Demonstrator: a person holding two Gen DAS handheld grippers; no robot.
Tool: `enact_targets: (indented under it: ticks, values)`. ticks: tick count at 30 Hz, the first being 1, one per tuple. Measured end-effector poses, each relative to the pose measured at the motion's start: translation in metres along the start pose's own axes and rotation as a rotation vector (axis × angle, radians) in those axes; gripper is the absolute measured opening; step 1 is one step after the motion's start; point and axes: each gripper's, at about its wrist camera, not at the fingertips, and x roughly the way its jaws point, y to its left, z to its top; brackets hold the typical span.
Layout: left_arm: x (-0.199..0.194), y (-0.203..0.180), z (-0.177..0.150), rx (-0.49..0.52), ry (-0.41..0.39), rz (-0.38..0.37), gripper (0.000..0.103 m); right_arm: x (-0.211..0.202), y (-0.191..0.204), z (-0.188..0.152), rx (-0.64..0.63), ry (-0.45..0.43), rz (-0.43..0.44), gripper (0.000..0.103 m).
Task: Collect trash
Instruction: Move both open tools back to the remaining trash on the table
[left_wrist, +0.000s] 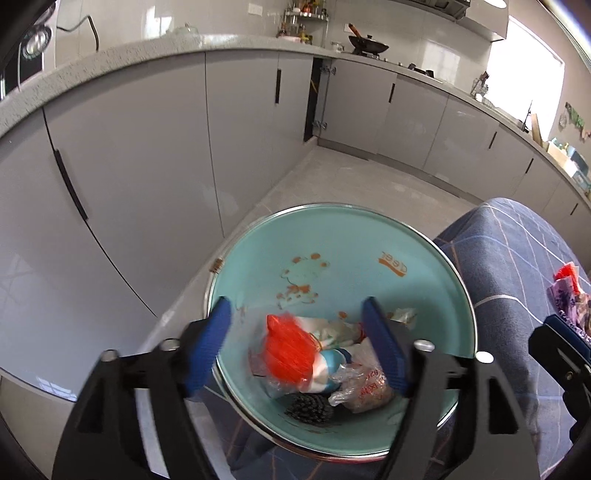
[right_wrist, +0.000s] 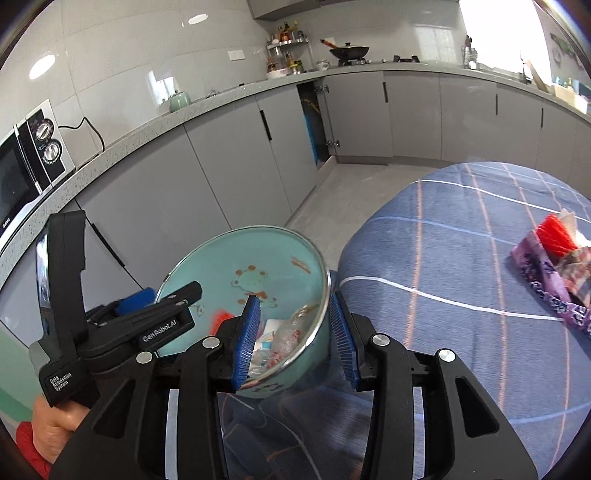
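A teal metal bin (left_wrist: 424, 280) stands on the floor beside the blue checked table. Inside lie a red net wrapper (left_wrist: 288, 350), clear plastic bags (left_wrist: 365, 384) and a dark scrubber (left_wrist: 308, 410). My left gripper (left_wrist: 301, 347) is open above the bin's mouth, with nothing between its blue pads. The bin also shows in the right wrist view (right_wrist: 221, 266). My right gripper (right_wrist: 295, 332) is open, its fingers either side of the bin's near rim. More trash, a purple wrapper (right_wrist: 546, 280) and a red net piece (right_wrist: 556, 230), lies on the table at the right.
Grey kitchen cabinets (left_wrist: 147, 147) run along the left and back. A microwave (right_wrist: 26, 162) sits on the counter. The blue checked tablecloth (right_wrist: 443, 258) covers the table at the right. One cabinet door at the corner (right_wrist: 314, 122) stands ajar.
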Motion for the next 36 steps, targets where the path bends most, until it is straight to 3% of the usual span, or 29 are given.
enact_targets:
  ticks: [4, 6, 13, 15, 24, 36]
  values:
    - [-0.006, -0.003, 0.001, 0.014, -0.018, 0.015, 0.08, -0.004, -0.011, -0.002, 0.025, 0.0, -0.008, 0.04]
    - [-0.01, -0.005, 0.0, 0.029, -0.029, 0.03, 0.091, -0.008, -0.016, -0.003, 0.034, -0.005, -0.017, 0.043]
    - [-0.024, -0.016, -0.004, 0.062, -0.056, 0.034, 0.093, -0.022, -0.03, -0.002, 0.069, -0.032, -0.04, 0.049]
    - [-0.027, -0.018, -0.006, 0.057, -0.055, 0.02, 0.095, -0.024, -0.032, -0.004, 0.075, -0.034, -0.047, 0.055]
    - [-0.041, -0.046, -0.016, 0.11, -0.056, -0.033, 0.097, -0.045, -0.049, -0.01, 0.088, -0.057, -0.092, 0.055]
    - [-0.056, -0.107, -0.027, 0.219, -0.054, -0.122, 0.097, -0.089, -0.124, -0.028, 0.217, -0.096, -0.23, 0.055]
